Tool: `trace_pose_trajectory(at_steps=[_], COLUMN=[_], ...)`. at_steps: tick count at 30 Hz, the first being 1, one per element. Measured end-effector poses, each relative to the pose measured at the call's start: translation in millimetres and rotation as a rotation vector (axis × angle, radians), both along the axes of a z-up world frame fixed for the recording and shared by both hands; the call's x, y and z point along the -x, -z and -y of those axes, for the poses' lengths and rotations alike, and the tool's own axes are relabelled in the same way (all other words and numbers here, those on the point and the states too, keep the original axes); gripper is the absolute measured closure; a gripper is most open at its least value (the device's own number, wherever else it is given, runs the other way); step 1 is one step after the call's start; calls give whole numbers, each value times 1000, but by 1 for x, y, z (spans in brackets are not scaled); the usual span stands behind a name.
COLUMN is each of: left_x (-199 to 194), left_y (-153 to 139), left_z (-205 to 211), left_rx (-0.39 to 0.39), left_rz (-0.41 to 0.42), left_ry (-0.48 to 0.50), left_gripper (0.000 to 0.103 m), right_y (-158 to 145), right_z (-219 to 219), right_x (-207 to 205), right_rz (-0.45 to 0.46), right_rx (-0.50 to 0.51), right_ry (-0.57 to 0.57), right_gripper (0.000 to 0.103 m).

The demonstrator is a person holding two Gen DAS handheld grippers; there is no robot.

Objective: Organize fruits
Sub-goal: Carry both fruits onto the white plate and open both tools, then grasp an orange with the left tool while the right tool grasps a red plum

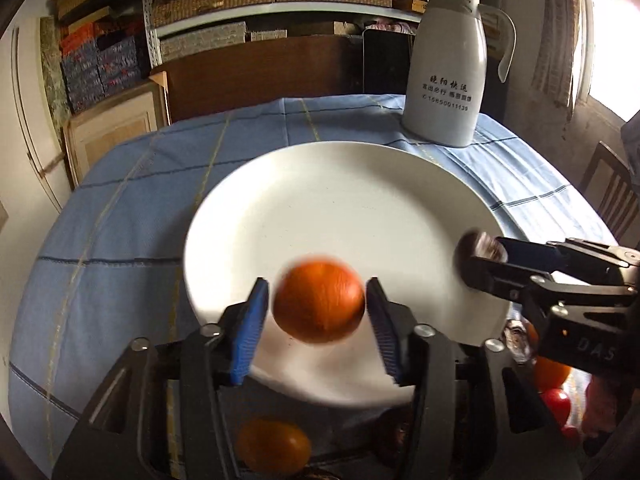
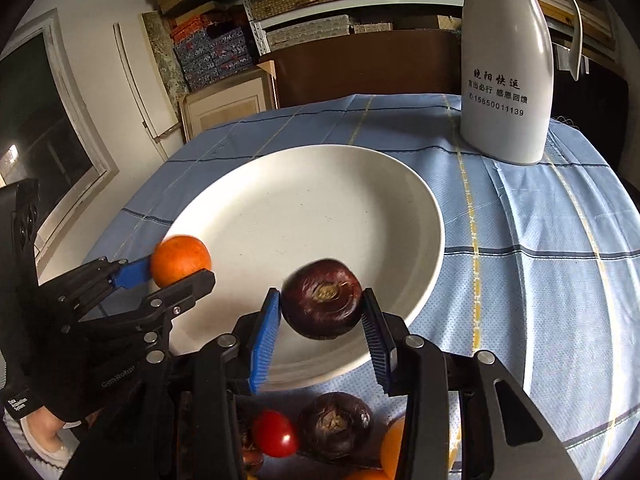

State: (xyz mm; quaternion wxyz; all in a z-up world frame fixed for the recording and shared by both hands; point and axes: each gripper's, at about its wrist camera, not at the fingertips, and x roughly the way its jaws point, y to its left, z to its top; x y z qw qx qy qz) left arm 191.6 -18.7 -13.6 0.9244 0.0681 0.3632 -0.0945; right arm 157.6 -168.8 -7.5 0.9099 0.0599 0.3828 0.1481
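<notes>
Between left tongs: orange, gripped.

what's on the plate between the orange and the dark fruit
Nothing: between the orange and dark fruit, only bare white plate shows, clearest in the right wrist view.

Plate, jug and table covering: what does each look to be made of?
The white plate looks like glazed ceramic: smooth, with a soft sheen, though melamine cannot be ruled out. The white jug has a satin, even surface with printed lettering, probably coated metal or plastic. The blue checked tablecloth is woven fabric: a fine dotted texture, creases and stitched stripes show.
</notes>
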Motion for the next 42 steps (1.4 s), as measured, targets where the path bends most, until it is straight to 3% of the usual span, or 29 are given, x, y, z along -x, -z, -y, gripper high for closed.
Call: trace_pose_trajectory(at_steps=[2,5,11,24,32,42], left_x=[4,13,32,67,95,132], left_y=[-3,-10,-23,-39,-35,-24], left_z=[2,3,1,-5,-21,-38], left_rx=[-27,-66,-134,-137,-120,-72], left_rz=[45,109,211,283,273,232], left_ry=[-11,-27,-73,-95,-142,-155], left_gripper=[28,18,11,8,8,7], right_y=[-2,-5,-7,-14,-8,10], right_z=[2,6,11,16,25,19], right_x=[2,9,19,49,94,139], right_rz=[9,22,36,82,106,54], right_rx=[-15,-33,-57,-72,-81,-51], right_ry=[2,5,11,27,55,-10], right_gripper=[45,44,38,36,30,30])
